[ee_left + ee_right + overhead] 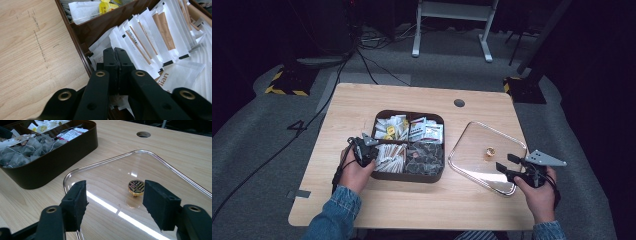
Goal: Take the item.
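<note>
A brown four-compartment box [409, 178] stands mid-table. Its front-left compartment holds white and brown sachets [389, 157]. My left gripper [364, 150] is at the box's left wall [82, 57], just above the sachets [147, 42]. In the left gripper view its jaws [115, 53] are shut, with nothing visible between them. To the right of the box lies a clear lid [472, 145] with a small gold knob [490, 151]. My right gripper [510, 167] hovers open over the lid's near corner. In the right gripper view the knob [136, 187] sits just inside the right jaw, on the lid [110, 175].
Grey tea bags [22, 152] fill the box's front-right compartment, and the back ones hold white and yellow packets [394, 127]. A cable hole [459, 103] sits near the table's far edge. Bare wood lies left of and in front of the box. Cables trail on the floor.
</note>
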Demonstrator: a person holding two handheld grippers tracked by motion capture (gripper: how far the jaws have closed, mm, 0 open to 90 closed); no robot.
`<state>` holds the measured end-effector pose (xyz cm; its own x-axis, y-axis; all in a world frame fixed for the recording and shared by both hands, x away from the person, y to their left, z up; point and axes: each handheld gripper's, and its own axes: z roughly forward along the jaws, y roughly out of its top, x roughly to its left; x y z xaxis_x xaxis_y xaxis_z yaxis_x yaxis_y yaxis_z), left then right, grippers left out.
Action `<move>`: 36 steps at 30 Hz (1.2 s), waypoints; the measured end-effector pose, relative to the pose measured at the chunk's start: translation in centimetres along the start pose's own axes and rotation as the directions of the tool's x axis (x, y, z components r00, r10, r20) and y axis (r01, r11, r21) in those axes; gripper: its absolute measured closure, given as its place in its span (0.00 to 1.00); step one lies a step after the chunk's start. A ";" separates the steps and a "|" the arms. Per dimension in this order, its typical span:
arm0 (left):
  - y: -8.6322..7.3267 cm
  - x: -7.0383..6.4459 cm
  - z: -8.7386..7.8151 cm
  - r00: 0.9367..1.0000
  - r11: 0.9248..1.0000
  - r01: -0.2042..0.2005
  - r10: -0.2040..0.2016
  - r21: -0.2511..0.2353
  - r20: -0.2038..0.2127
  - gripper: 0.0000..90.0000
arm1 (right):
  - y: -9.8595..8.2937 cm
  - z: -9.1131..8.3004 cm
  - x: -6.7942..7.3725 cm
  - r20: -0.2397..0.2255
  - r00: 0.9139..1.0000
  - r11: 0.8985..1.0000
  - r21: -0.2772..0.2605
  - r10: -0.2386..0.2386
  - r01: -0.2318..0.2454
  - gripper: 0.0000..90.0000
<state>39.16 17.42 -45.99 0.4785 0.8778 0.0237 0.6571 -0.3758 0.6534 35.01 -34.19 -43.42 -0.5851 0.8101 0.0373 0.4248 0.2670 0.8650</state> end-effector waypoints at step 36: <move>1.1 -0.4 -7.8 0.994 0.960 0.039 -0.009 -0.277 0.109 1.00 | 0.0 0.9 -0.2 -0.017 1.000 1.000 0.006 0.013 -0.013 0.40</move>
<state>35.20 18.99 -39.39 0.5330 0.8436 -0.0649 0.4883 -0.2440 0.8379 35.72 -33.94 -43.89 -0.5910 0.8047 0.0567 0.4361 0.2596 0.8616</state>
